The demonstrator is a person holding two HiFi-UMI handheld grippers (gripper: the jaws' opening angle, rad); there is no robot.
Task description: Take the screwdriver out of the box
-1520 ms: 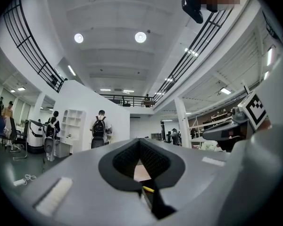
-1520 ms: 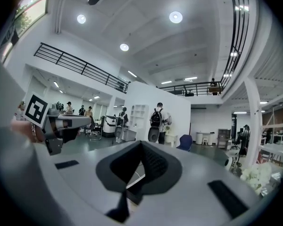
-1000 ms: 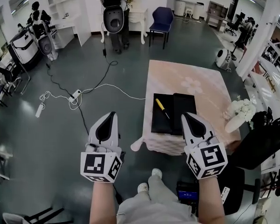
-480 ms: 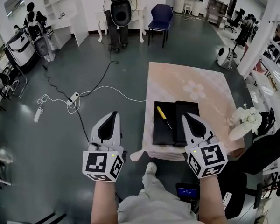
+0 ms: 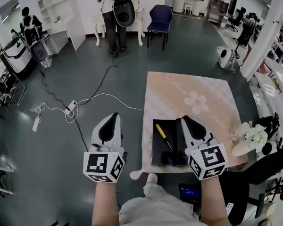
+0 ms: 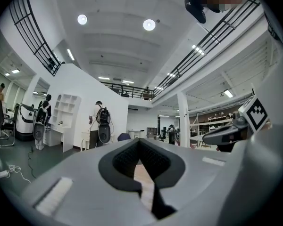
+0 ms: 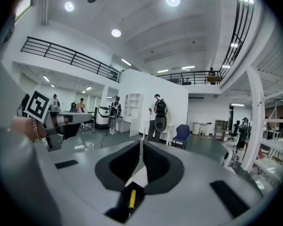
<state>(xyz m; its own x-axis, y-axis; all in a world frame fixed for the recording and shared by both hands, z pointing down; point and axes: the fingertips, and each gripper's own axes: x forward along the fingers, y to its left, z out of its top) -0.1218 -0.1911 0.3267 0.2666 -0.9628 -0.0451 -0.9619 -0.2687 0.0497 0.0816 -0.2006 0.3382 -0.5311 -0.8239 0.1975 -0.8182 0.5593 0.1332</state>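
Yellow handle, dark shaft: there's the screwdriver [image 5: 163, 135], lying loose in the left half of the open black box [image 5: 159, 157] on the peach-clothed table [image 5: 212, 86]. Everything turns on where it lies from the tongs. The right gripper [image 5: 185, 118] hovers over the box's right half, and the tool lies just to its left, near but not touching. The left gripper [image 5: 114, 115] hangs out over the bare floor, well apart from the table edge. So the right one is clearly the nearer, and I'd judge this to be its job.

The screwdriver's long axis runs away from the person on a slight diagonal. The handle is at the far end and the shaft tip points back toward the body, angling a touch to the right. That is roughly in line with the way the right gripper points, so I reckon a sideways shift and probably a turn across the handle come before any bite.

As for the jaws, both pairs are pressed together and hold nothing. In the right gripper view the yellow handle shows low down through the gap beneath the closed tips, lying beyond them and not pinched. Those jaws will have to part first.

The count is one screwdriver, one box in two hinged halves, two grippers and one table. One bunch of white flowers [image 5: 255, 136] sits at the table's right corner.
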